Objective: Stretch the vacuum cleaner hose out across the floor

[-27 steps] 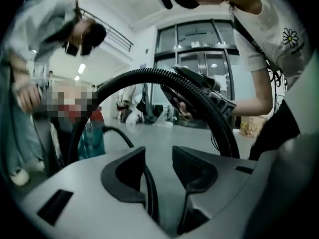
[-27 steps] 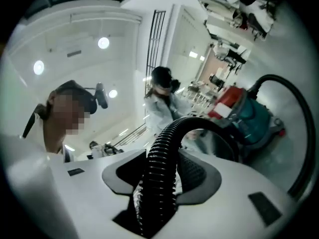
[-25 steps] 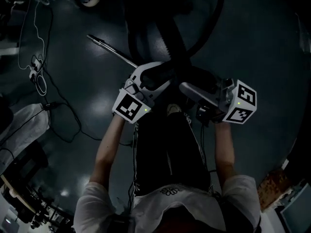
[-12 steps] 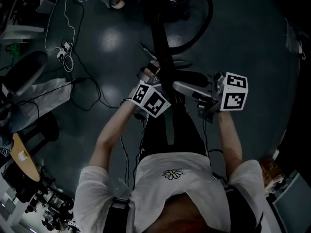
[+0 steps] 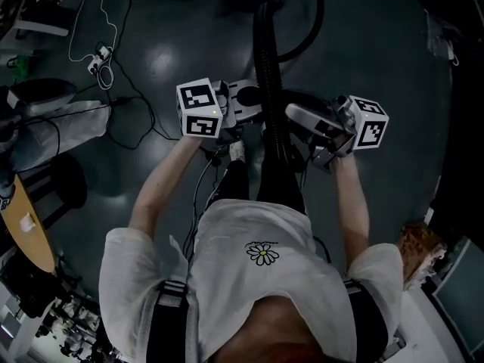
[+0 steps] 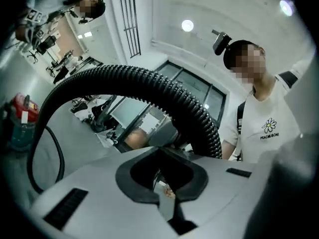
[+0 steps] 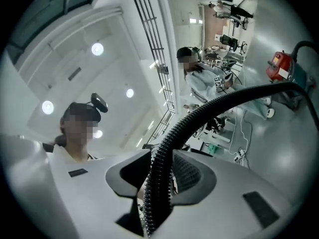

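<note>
In the head view we look down on a dark, glossy floor (image 5: 181, 48), with white cables (image 5: 106, 36) lying at eleven o'clock. The hose (image 5: 265, 44) runs from between our hands toward twelve o'clock. The left gripper (image 5: 253, 100) is just beside it at nine o'clock, and the right gripper (image 5: 296, 116) at three.

In the left gripper view we see the jaws pressed together on nothing. The hose arcs beyond them under a white ceiling (image 6: 229, 9) with a round lamp (image 6: 187, 25).

In the right gripper view the jaws have just been closing and pinch the hose. It leads toward two o'clock, where a red vacuum cleaner (image 7: 279, 66) stands on the shiny grey floor.
</note>
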A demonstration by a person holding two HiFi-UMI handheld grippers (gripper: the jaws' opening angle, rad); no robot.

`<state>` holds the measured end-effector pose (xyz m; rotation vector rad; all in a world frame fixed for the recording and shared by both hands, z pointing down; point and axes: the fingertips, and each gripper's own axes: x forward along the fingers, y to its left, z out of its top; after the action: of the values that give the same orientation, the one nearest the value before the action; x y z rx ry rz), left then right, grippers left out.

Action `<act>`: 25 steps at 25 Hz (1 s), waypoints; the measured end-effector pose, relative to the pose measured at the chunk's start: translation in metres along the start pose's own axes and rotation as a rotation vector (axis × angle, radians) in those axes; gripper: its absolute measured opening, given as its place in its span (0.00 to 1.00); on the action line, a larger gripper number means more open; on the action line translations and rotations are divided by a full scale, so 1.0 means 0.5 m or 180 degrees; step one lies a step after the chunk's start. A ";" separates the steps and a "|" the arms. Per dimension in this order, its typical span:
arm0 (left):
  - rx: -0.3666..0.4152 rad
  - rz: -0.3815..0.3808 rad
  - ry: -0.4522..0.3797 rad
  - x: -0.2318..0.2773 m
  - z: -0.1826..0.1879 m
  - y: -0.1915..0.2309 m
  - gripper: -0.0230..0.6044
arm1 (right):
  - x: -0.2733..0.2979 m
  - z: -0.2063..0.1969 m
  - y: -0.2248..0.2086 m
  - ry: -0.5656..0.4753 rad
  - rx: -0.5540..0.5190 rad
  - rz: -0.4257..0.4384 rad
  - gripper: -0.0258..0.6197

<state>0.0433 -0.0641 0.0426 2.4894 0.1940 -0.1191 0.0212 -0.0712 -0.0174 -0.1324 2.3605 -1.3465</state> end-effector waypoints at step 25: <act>-0.1468 -0.0510 -0.0729 -0.089 0.082 -0.131 0.55 | 0.025 -0.123 0.047 0.0025 -0.0052 0.0046 0.25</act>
<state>-0.0129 -0.0422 -0.0229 1.9817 0.2882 -0.3797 -0.0119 -0.0132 -0.0139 -0.1146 2.3749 -1.3237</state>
